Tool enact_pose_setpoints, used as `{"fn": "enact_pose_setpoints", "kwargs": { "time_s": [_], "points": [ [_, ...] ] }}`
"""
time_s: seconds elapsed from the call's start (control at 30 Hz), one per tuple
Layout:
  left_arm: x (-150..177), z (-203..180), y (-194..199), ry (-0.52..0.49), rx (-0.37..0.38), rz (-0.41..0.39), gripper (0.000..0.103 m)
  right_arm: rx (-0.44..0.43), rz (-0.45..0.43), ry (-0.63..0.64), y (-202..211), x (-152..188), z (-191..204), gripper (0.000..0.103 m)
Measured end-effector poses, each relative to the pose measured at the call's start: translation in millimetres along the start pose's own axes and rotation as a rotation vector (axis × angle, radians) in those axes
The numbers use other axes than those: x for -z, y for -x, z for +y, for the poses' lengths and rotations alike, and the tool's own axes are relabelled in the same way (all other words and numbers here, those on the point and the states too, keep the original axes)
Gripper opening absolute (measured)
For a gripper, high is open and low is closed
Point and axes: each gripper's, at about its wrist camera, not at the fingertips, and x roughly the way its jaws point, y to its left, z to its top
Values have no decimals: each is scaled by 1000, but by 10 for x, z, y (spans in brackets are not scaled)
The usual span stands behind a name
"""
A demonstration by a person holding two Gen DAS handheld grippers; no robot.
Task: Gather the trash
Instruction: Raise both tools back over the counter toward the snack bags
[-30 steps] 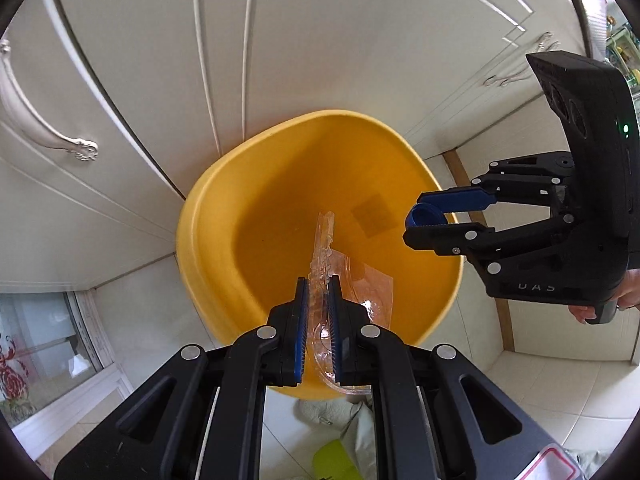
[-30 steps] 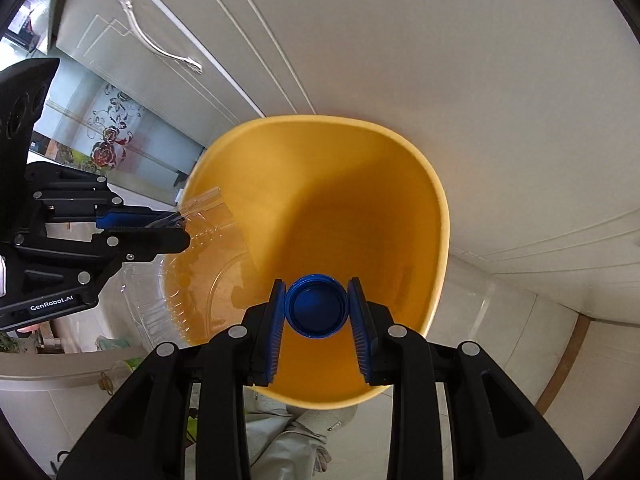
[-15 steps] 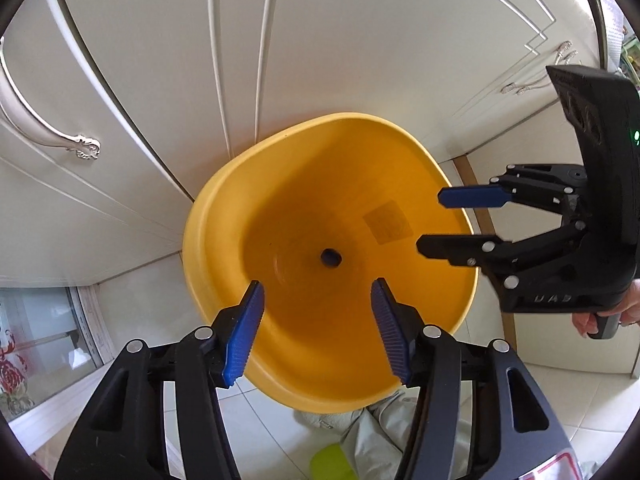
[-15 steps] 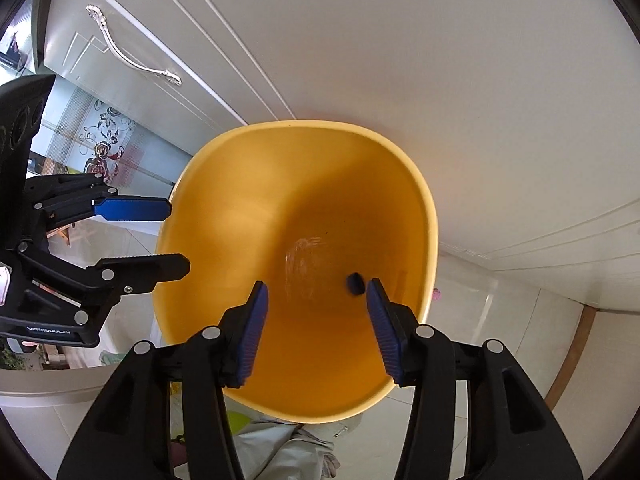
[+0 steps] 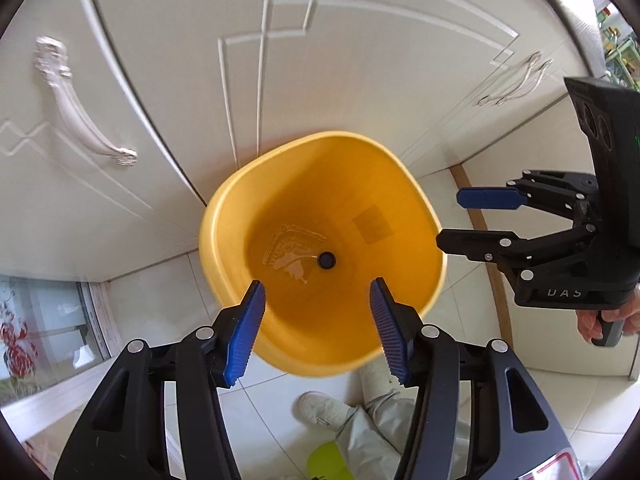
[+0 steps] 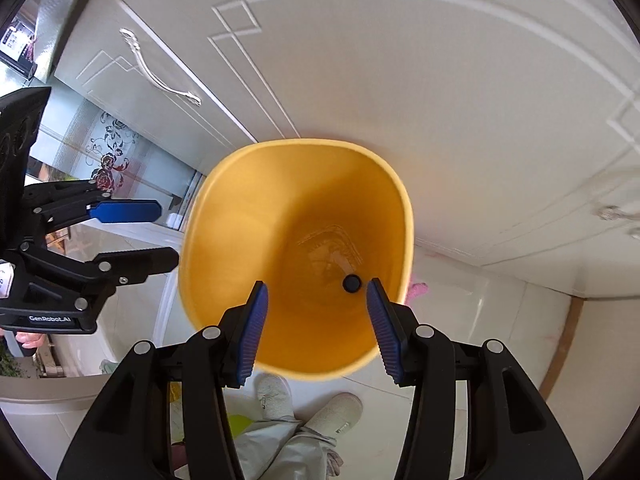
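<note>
A yellow bin (image 5: 224, 216) stands on the floor against white cabinet doors; it also shows in the right wrist view (image 6: 192, 236). At its bottom lie a clear plastic wrapper (image 5: 290, 250) and a blue bottle cap (image 5: 326, 259); the right wrist view shows the wrapper (image 6: 328, 248) and the cap (image 6: 352, 283) too. My left gripper (image 5: 316, 328) is open and empty above the bin's near rim. My right gripper (image 6: 316, 326) is open and empty above the bin; it appears at the right in the left wrist view (image 5: 464, 216).
White cabinet doors with curved handles (image 5: 76, 108) stand behind the bin. The person's legs and slippers (image 6: 332, 412) are on the tiled floor below. A green object (image 5: 324, 460) lies on the floor near the feet. A glass door with a flower pattern (image 6: 108, 148) is at the left.
One second ago my left gripper held the clear wrapper and my right held the blue cap. Both opened; both items dropped into the bin. Both grippers have since risen.
</note>
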Motion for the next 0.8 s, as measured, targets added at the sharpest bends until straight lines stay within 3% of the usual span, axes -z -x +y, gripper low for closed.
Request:
{"fn": "enact_pose_setpoints", "kwargs": {
  "time_s": [0.5,0.8],
  "points": [
    [264,-330,1404,103,-48,-166,56,128,-272,-107,1845,241,474,52],
    [-28,-208,2128,121,-81,-304,58,153,-432,-137,2571,21,509,53]
  ]
}}
